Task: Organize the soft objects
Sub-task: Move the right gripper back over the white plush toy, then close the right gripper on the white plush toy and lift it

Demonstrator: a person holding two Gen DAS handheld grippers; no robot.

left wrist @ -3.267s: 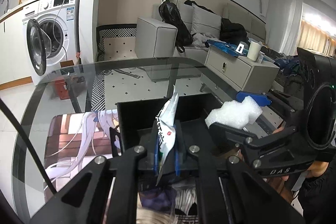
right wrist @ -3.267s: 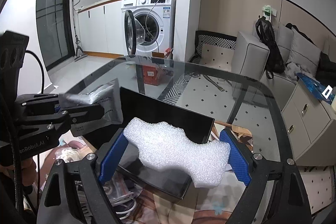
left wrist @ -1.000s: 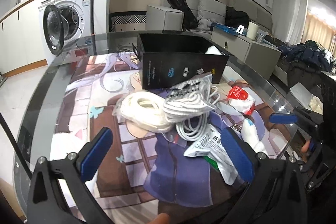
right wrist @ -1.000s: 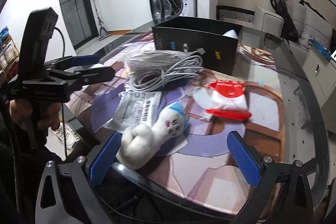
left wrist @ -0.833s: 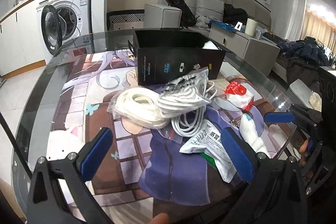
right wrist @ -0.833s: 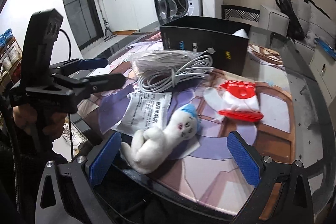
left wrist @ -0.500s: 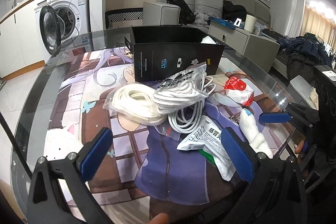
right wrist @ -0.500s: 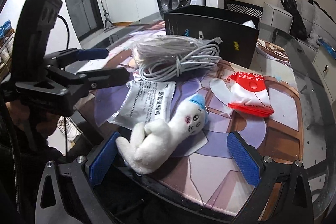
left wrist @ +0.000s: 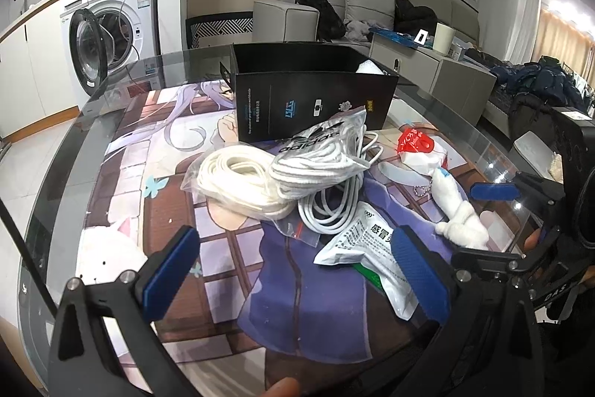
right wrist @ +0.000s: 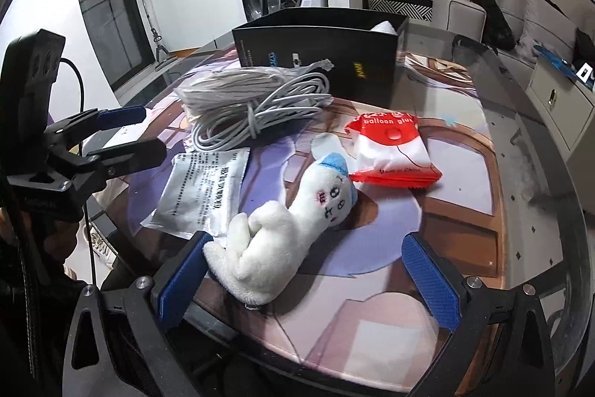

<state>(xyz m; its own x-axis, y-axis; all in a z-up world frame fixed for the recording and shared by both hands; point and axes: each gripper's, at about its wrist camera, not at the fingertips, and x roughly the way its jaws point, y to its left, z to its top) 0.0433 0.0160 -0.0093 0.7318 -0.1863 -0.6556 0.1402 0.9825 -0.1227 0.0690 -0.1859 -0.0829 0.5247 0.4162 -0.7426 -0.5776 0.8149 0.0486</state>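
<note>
Left wrist view. The left gripper hangs above the near edge of the glass table, its blue-padded fingers spread wide and empty. Between them lie a white foil sachet and, beyond it, a coil of white cable, a bagged white cord and a second bagged cord leaning on the black box. The plush toy lies to the right, long axis running away from the camera, its blue-capped head toward the red-and-white packet. The right gripper is seen side-on beside the toy's near end.

Right wrist view. The right gripper is likewise spread wide, holding nothing. The plush toy lies between its fingers, nearer the left one, its long axis diagonal: body near-left, head far-right, pointing at the red-and-white packet. The foil sachet touches the toy's left side. The cable coil and black box stand farther back. The left gripper hovers at the left table edge.
</note>
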